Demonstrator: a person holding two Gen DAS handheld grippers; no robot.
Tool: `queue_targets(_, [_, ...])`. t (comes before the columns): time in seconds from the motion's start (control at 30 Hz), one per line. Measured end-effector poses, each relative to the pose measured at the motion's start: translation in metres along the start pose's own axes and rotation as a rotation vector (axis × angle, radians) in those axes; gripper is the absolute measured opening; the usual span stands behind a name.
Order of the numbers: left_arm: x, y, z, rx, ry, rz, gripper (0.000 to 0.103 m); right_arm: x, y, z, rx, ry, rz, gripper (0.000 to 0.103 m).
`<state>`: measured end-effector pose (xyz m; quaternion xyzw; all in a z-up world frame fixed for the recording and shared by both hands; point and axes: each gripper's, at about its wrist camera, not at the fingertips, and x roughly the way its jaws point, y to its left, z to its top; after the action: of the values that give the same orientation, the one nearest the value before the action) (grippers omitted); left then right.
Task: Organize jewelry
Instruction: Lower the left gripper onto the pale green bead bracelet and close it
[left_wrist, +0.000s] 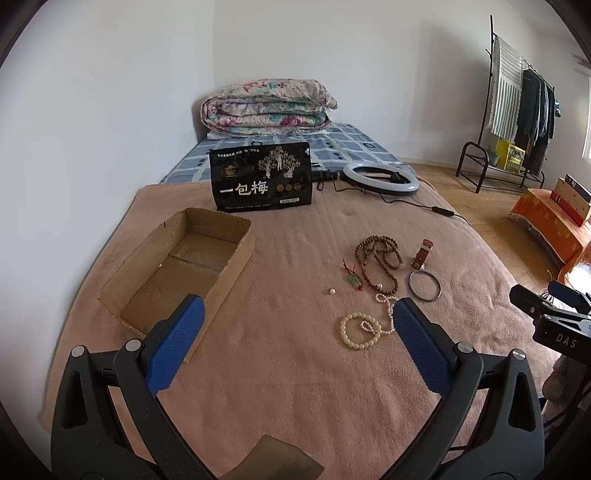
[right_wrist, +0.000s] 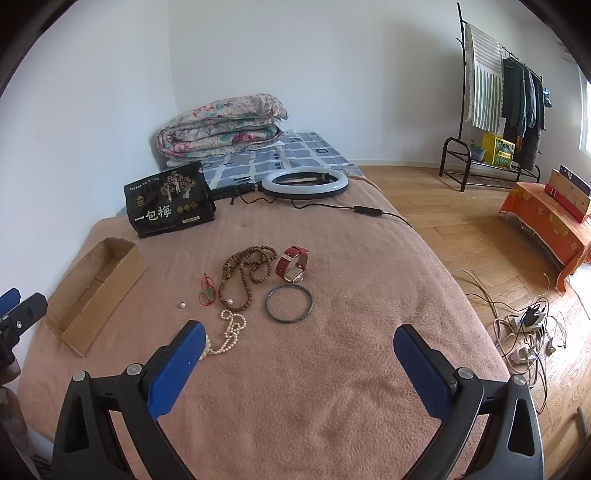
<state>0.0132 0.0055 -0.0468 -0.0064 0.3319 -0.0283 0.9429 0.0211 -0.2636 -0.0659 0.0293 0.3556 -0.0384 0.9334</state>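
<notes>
Jewelry lies on a pink blanket: a brown bead necklace (left_wrist: 380, 258) (right_wrist: 245, 271), a dark bangle (left_wrist: 424, 285) (right_wrist: 289, 304), a red-strap watch (left_wrist: 422, 254) (right_wrist: 291, 264), a pearl string (left_wrist: 384, 314) (right_wrist: 231, 330), a cream bead bracelet (left_wrist: 356, 330), a red-cord pendant (left_wrist: 352, 277) (right_wrist: 207, 291) and a loose pearl (left_wrist: 331, 291) (right_wrist: 182, 305). An empty cardboard box (left_wrist: 147, 266) (right_wrist: 92, 295) sits to their left. My left gripper (left_wrist: 297, 314) is open, above the blanket between box and jewelry. My right gripper (right_wrist: 299, 338) is open, just in front of the bangle.
A black snack bag (left_wrist: 261, 177) (right_wrist: 170, 199) stands behind the box. A ring light (left_wrist: 380, 178) (right_wrist: 304, 183) with its cable lies further back, before a folded quilt (left_wrist: 266, 107). A clothes rack (right_wrist: 495, 110), orange-covered bench (right_wrist: 546, 221) and floor cables (right_wrist: 524, 325) are at right.
</notes>
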Motion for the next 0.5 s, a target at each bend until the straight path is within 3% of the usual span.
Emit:
queue_targets(0.3, [0.021,0.006,-0.006,-0.002,0.091,-0.048,0.103,0.014,-0.004,0.004,0.004,0.036,0.025,0.103])
queue_targets(0.5, [0.038,0.005,-0.008,0.024,0.139,-0.067,0.083,0.027,-0.010,0.010,0.016,0.081,0.035,0.103])
